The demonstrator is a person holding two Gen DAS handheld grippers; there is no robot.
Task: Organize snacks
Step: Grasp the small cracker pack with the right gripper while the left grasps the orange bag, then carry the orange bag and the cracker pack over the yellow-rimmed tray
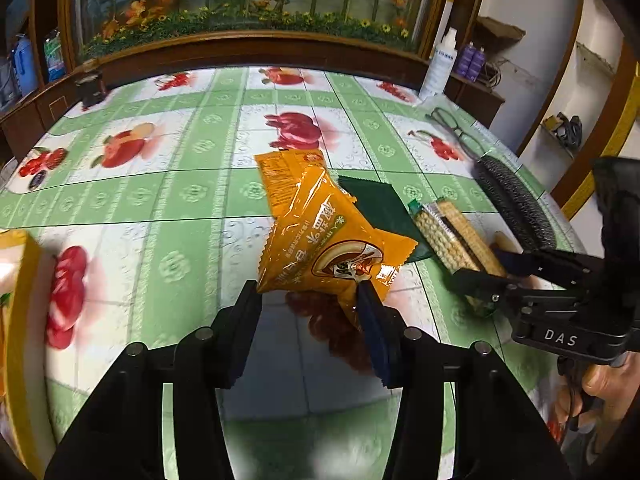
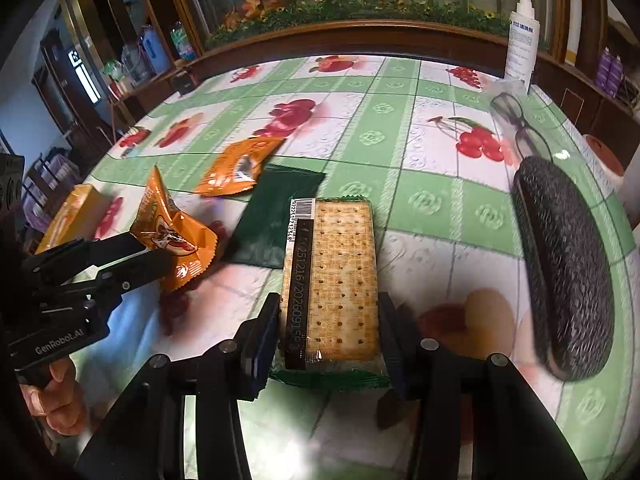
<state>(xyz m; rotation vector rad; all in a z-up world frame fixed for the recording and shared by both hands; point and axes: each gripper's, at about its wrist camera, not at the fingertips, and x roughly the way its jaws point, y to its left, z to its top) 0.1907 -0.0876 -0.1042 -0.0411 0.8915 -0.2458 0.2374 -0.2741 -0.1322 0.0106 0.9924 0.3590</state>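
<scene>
Nearest the right wrist camera, the cracker pack (image 2: 330,280) sits between the fingers of the right gripper (image 2: 328,334), which pinches its near end – pads against both long edges, the pack held level just above the surface (image 2: 432,152). On the other side, the left gripper (image 1: 308,304) is clamped on the lower edge of an orange snack bag (image 1: 320,240), which hangs crumpled and tilted, apparently lifted off the cloth. A second orange bag (image 2: 236,168) and a dark green packet (image 2: 276,216) lie flat further out, touching each other. A yellow box (image 2: 74,212) lies at the left edge, possibly where the snacks belong, though I cannot tell.

Both hands look mid-carry. To do this well, keep the cracker pack level and squeeze gently – the biscuits will crack under pressure. The orange bag is slippery film held by a thin margin, so move it slowly to avoid it sliding free. Steer clear of the glasses case (image 2: 564,272) and glasses (image 2: 516,120) on the right.
</scene>
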